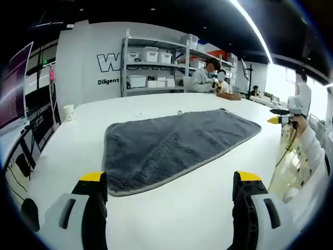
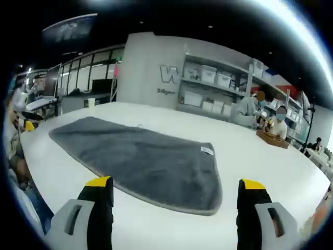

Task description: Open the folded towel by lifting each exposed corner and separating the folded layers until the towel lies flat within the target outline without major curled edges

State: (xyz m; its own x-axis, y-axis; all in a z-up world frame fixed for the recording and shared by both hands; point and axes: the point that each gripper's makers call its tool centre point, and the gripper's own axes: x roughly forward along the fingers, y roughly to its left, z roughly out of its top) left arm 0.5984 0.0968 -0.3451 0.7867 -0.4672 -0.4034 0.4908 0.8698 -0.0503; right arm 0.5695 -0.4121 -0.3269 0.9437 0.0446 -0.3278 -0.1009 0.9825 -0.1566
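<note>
Hovering apart-jawed, both the left gripper [image 1: 170, 185] and right gripper [image 2: 176, 190] face the towel [image 1: 177, 143].

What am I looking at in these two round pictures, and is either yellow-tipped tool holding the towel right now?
There is no robot arm here: a person carries one hand-held tool in each hand, and a fisheye camera rides on each, looking forward between its two jaws. In the left gripper view, the left tool rises from the bottom edge with its yellow-tipped jaws spread wide and nothing between them. In the right gripper view, the right tool stands the same way, open and empty. Both cameras look at one grey towel from different sides, lying spread on a white table. A small white label sits near one towel corner. The other tool's yellow tip also shows at the right edge of the left gripper view. Behind are shelves with storage boxes and seated people. Nothing is held.
</note>
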